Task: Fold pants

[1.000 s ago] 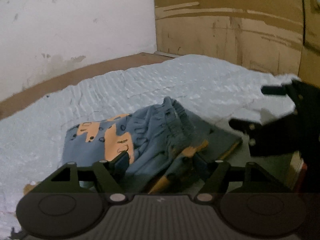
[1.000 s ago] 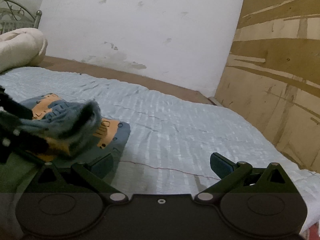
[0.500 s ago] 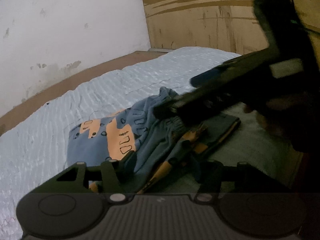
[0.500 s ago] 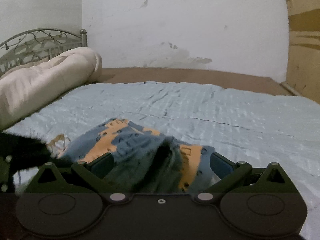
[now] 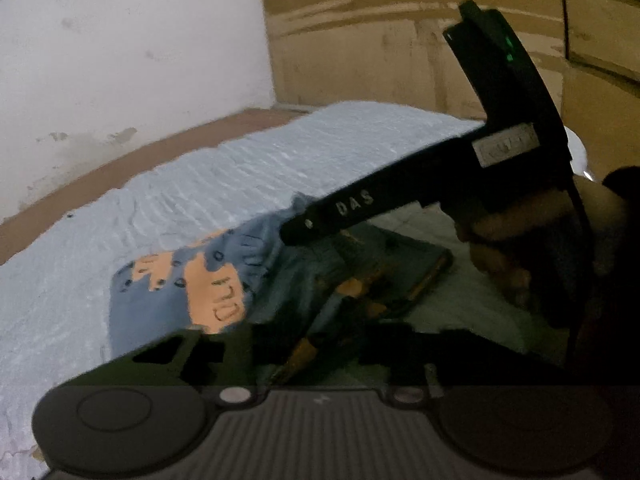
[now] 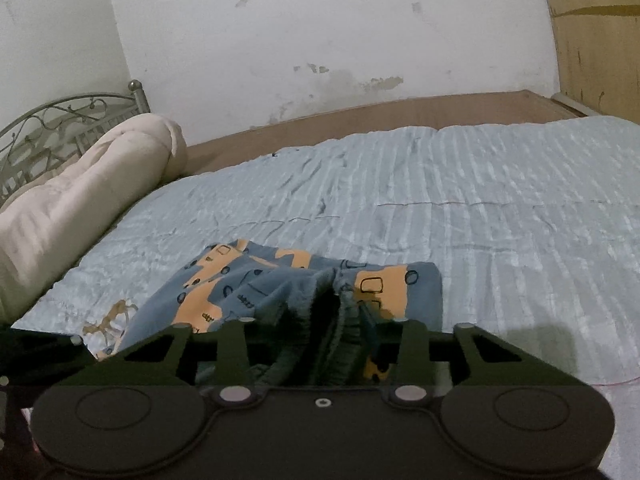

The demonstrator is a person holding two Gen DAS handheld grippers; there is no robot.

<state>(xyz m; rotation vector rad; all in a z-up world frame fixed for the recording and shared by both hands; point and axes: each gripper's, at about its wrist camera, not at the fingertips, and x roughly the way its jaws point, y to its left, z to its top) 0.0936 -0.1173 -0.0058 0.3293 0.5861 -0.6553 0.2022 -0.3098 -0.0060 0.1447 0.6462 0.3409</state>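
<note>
Bed point(image 6: 480, 208), metal-framed, with pale blue ribbed cover.
Lying on it: blue pants point(image 6: 280, 280) with orange print, crumpled near the front edge; a cream rolled quilt point(image 6: 80, 184) along the left side by the scrolled headboard point(image 6: 60, 120).

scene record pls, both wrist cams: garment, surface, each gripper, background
garment: blue pants with orange print, bunched in a loose heap, not yet folded flat
surface: pale blue quilted bedspread
left gripper: jaws just closing, pants fabric between them at the near edge
right gripper: jaws just closing, gathered waistband fabric between them
hand: grips the right tool's handle, seen from the left wrist
background: cream rolled bedding at left by a metal headboard; white wall; wooden panel
</note>
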